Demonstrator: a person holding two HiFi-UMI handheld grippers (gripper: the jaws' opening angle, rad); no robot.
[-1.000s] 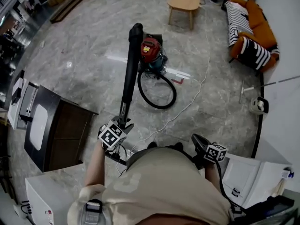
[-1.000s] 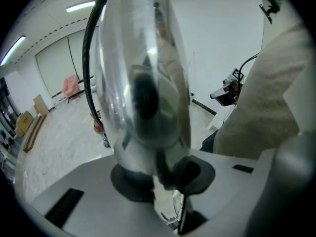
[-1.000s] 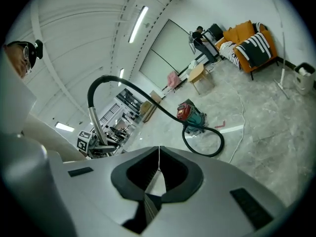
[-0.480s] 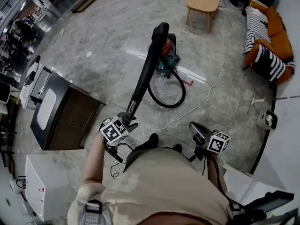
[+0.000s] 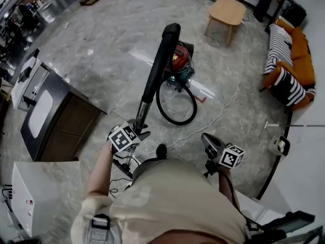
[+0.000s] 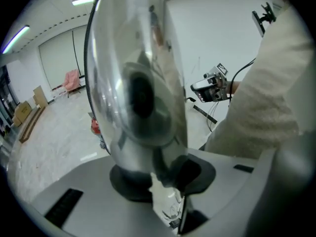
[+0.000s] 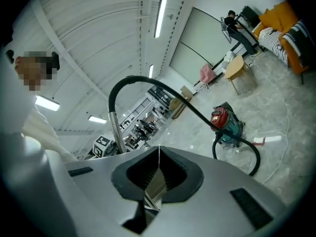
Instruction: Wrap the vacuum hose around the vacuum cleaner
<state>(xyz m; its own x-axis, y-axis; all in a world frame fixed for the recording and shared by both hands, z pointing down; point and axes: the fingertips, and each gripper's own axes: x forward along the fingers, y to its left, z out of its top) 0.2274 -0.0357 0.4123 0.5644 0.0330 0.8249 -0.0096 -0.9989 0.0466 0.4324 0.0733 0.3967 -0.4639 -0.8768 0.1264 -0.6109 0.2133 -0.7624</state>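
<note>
While the left gripper (image 5: 137, 130) is clamped on the wand (image 5: 152, 83) and the right gripper (image 5: 207, 140) is closed on nothing, wrapping looks unstarted — the hose (image 5: 175, 122) lies looped on the grey marble floor (image 5: 101, 70) beside the vacuum cleaner (image 5: 179, 62), mid-floor, short of the far edge's wooden table (image 5: 227, 11) — sofa (image 5: 292, 70) along the right edge.

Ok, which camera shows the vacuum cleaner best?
The right gripper view: the vacuum cleaner stands side-on, red top and teal body clear. The head view shows it from above, partly behind the wand. The left gripper view, just a red sliver.
</note>
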